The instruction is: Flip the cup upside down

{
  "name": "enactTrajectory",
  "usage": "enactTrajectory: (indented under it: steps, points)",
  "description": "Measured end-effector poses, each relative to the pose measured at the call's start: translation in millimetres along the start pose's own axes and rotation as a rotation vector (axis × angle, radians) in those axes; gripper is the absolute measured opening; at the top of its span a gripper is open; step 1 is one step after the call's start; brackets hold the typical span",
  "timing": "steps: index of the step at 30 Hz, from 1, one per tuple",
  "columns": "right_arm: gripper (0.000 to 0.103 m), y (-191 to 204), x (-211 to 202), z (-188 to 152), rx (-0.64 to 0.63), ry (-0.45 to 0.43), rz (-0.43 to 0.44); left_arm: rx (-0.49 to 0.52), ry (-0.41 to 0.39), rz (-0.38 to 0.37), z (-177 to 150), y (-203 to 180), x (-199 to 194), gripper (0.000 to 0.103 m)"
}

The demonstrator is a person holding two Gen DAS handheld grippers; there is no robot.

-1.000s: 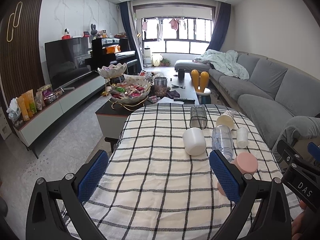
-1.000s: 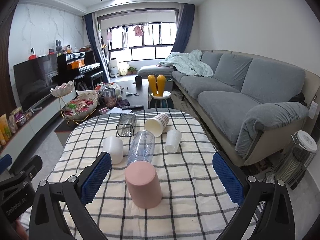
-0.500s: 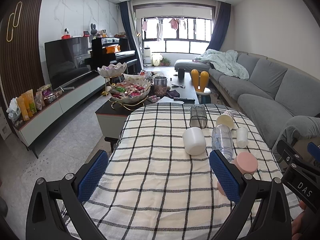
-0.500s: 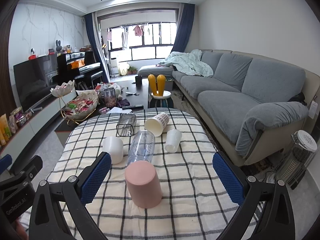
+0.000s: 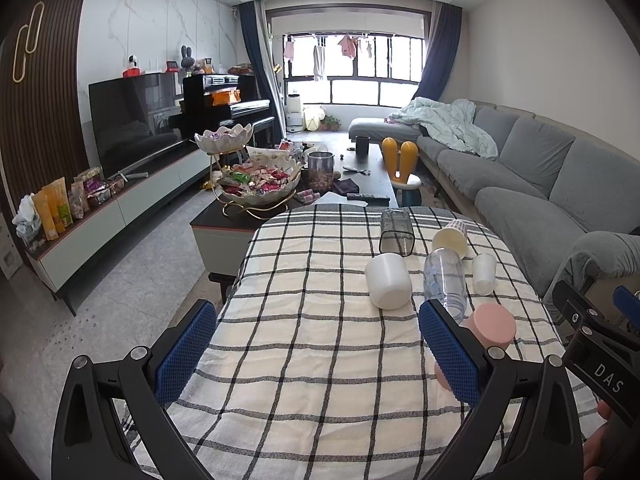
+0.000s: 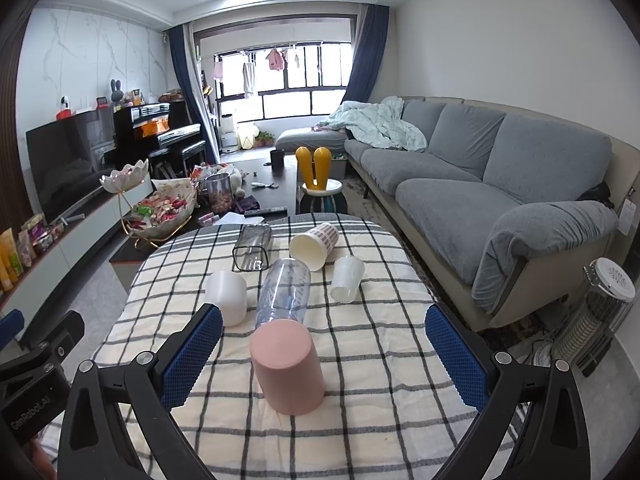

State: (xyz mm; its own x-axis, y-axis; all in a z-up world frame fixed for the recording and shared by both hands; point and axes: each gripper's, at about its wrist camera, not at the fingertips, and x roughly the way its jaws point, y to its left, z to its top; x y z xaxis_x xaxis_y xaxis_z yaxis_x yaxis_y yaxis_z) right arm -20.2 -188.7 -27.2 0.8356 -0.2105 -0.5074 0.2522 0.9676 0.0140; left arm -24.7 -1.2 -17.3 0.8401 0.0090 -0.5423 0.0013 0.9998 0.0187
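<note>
pink cup sits mouth-down on the checked tablecloth near the table's near edge, just in front of a clear bottle lying on its side. right gripper is spread wide around it, not touching, holding nothing. left gripper is wide open too, over bare cloth, the cup just past its right finger.

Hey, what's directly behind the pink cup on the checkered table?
Right behind the pink plastic cup, which stands mouth-down, a clear plastic bottle lies on its side on the checkered tablecloth. The cup covers the bottle's near end, so whether they touch cannot be told.
</note>
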Motion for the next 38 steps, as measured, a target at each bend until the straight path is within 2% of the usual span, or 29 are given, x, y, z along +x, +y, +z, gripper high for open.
enactTrajectory:
  steps: [23, 38]
  points:
    - [0.102, 0.2, 0.4, -0.8, 0.0, 0.005, -0.001, -0.004, 0.027, -0.027, -6.7, -6.4, 8.9, 0.103]
    - [0.102, -1.7, -0.8, -11.5, -0.001, 0.014, -0.006, 0.006, 0.027, -0.011, -6.0, -2.5, 7.4, 0.103]
